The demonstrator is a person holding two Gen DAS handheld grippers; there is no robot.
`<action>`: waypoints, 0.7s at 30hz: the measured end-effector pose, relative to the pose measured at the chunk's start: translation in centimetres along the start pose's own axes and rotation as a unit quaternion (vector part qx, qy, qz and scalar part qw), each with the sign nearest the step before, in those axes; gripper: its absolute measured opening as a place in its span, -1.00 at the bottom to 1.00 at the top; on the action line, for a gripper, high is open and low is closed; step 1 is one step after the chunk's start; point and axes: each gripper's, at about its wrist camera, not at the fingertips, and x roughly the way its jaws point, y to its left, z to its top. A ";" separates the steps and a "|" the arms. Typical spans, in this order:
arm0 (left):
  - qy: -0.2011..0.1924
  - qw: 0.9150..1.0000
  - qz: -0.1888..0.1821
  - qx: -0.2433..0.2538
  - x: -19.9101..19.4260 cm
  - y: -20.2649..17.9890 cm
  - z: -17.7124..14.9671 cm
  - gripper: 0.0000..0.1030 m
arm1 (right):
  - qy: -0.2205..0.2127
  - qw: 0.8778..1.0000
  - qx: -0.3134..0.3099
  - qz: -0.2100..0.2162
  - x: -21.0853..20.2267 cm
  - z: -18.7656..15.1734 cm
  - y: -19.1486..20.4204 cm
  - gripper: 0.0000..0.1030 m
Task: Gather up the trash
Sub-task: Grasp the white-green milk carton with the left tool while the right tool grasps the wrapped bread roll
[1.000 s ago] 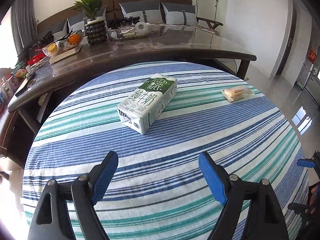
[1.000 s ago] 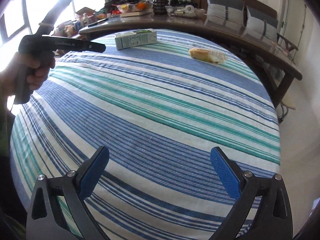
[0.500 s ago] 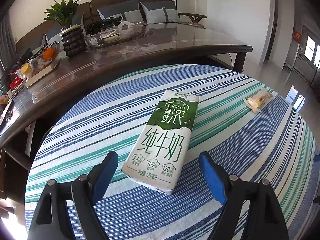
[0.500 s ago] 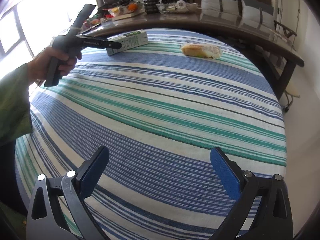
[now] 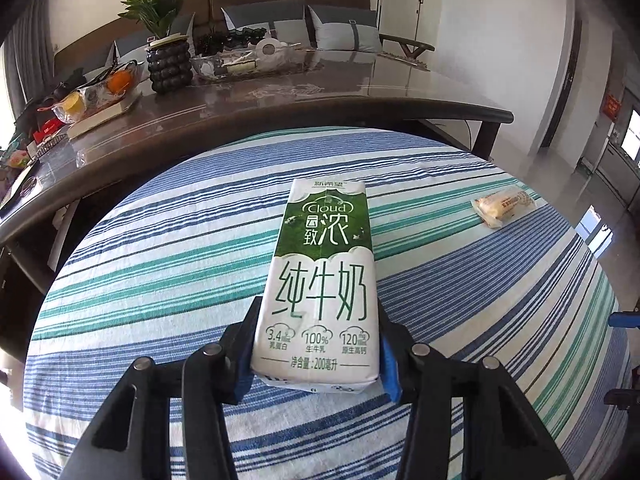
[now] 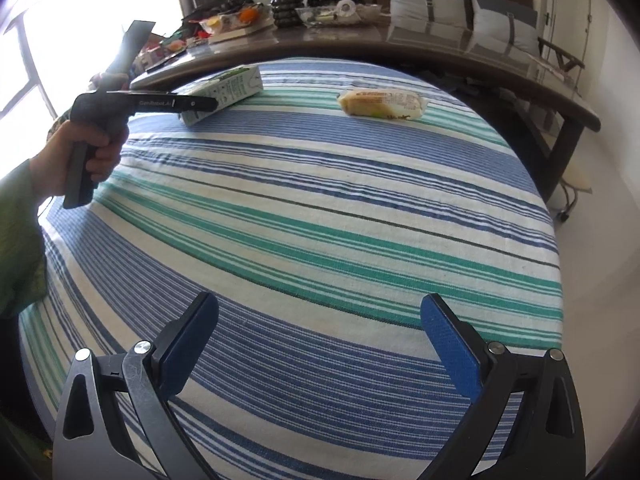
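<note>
The left gripper (image 5: 318,364) has just been closing its jaws, and they now clamp the near end of the milk carton (image 5: 322,284) from both long sides, the blue pads pressed flat against it. The carton lies label-up on the striped tablecloth (image 5: 160,264), lengthwise along the gripper's line, which is likely why it was approached from its short end: the narrow width fits between the jaws. It looks not yet lifted. The right gripper (image 6: 320,344) hangs over bare cloth with its jaws spread wide and nothing between them, probably kept free for the wrapped bread (image 6: 380,105), which lies on the far side of the cloth, well apart from the carton. No bin or bag for the trash shows in either view. On the dark desk (image 5: 360,92) beyond, a clear glass bowl (image 5: 240,65) holds a tape roll and small oddments, and a potted plant (image 5: 166,62) stands just beside it. A person's hand (image 6: 86,156) grips the left tool's handle.
</note>
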 end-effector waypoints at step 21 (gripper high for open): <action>-0.007 0.998 0.040 -0.055 -5.5 -3.4 -6.1 -0.03 | 0.008 0.987 0.141 0.077 8.6 15.6 -10.4 0.26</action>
